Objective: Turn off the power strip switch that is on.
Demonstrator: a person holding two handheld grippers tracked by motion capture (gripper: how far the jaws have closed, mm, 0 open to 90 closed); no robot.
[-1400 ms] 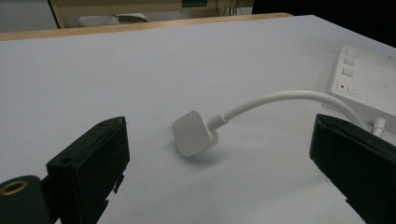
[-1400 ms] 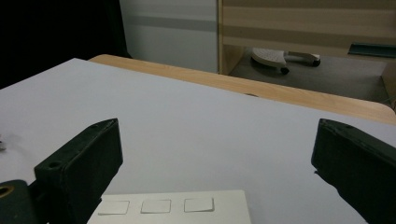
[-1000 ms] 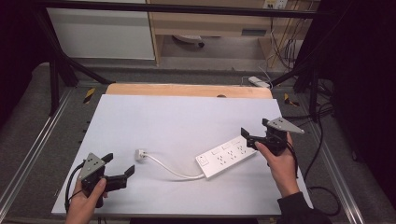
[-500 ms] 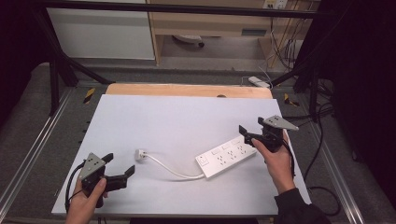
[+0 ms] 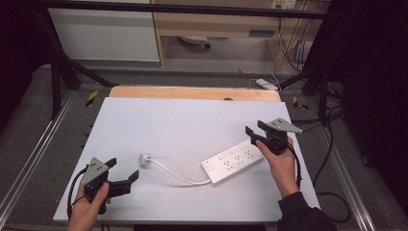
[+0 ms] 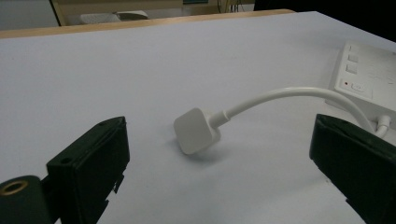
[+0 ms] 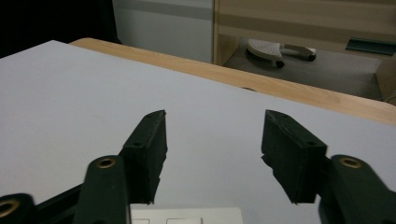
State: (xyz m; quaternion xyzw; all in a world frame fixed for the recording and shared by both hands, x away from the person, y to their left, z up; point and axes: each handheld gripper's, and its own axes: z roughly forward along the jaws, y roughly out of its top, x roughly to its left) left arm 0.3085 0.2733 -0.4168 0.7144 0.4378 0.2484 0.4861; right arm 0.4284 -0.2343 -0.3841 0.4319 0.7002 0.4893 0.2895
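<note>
- Power strip (image 5: 235,160) lies flat on the white table (image 5: 192,120), right of the middle, set at a slant with its far end up toward the right hand.
- Its white cable (image 5: 175,174) runs off the near-left end, curves across the table and stops at a small square plug (image 5: 145,159) lying on the surface.
- Right gripper (image 5: 256,134) hangs just over the far end of the strip, and its jaws have just been closing. In the right gripper view they stand partly apart with only bare table between them, and the strip's edge (image 7: 187,215) peeks in below, so nothing is grasped.
- Right hand (image 5: 281,161) wraps the gripper's body from behind, its forearm coming in from the bottom right corner.
- Left gripper (image 5: 122,174) sits low at the near-left part of the table, jaws spread wide, holding nothing.
- In the left gripper view the plug (image 6: 196,130) lies straight ahead between the two black jaws but well clear of both, with the cable (image 6: 285,95) arching off to the right toward the strip (image 6: 369,77).
- Left hand (image 5: 89,204) grips its tool near the table's front edge, a black lead looping beside it.
- Beyond the white surface a wooden strip (image 5: 192,92) runs along the far edge of the table.
</note>
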